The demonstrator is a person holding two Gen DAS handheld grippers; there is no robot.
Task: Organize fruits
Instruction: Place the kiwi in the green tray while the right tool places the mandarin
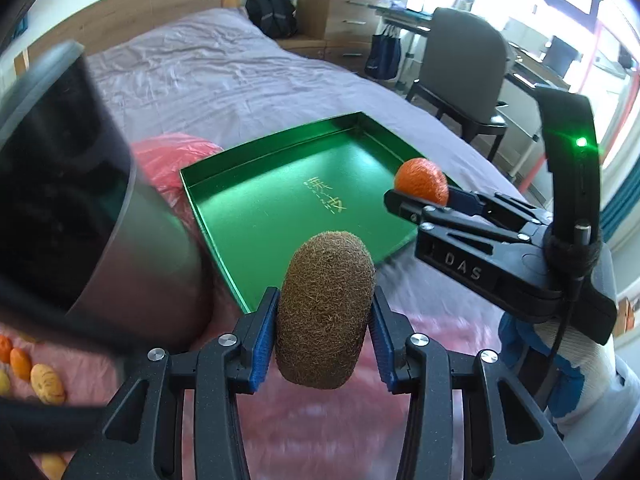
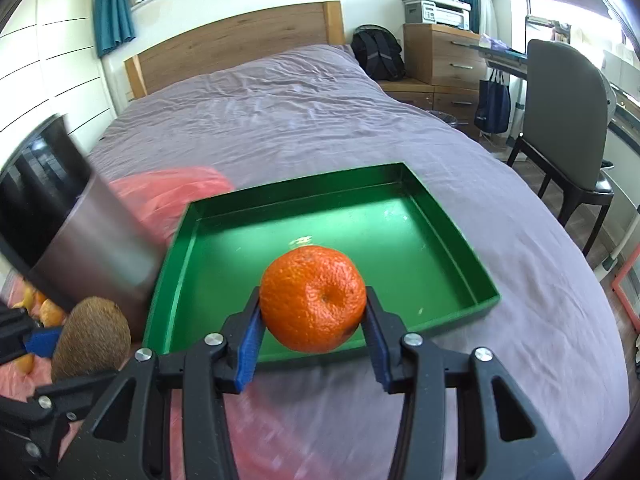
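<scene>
Right wrist view: bare green tray (image 2: 460,240), tangerine (image 2: 313,298) pinched in right gripper (image 2: 313,320).

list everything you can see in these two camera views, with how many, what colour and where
kiwi: one, brown and fuzzy, clamped in the left gripper
orange: one, orange, clamped in the right gripper
tray: one, green, on the bed, nothing in it
metal container: one, grey, left of the tray
plastic bag: pink, under and behind the container
loose fruit: several, orange and yellow, on the pink plastic at far left
bed: one, mauve sheet, wooden headboard
chair: one, grey, right of the bed
backpack: one, black, beside the headboard
left gripper: black, blue pads
right gripper: black, blue pads
gloved hand: white and blue, holding the right gripper
</scene>
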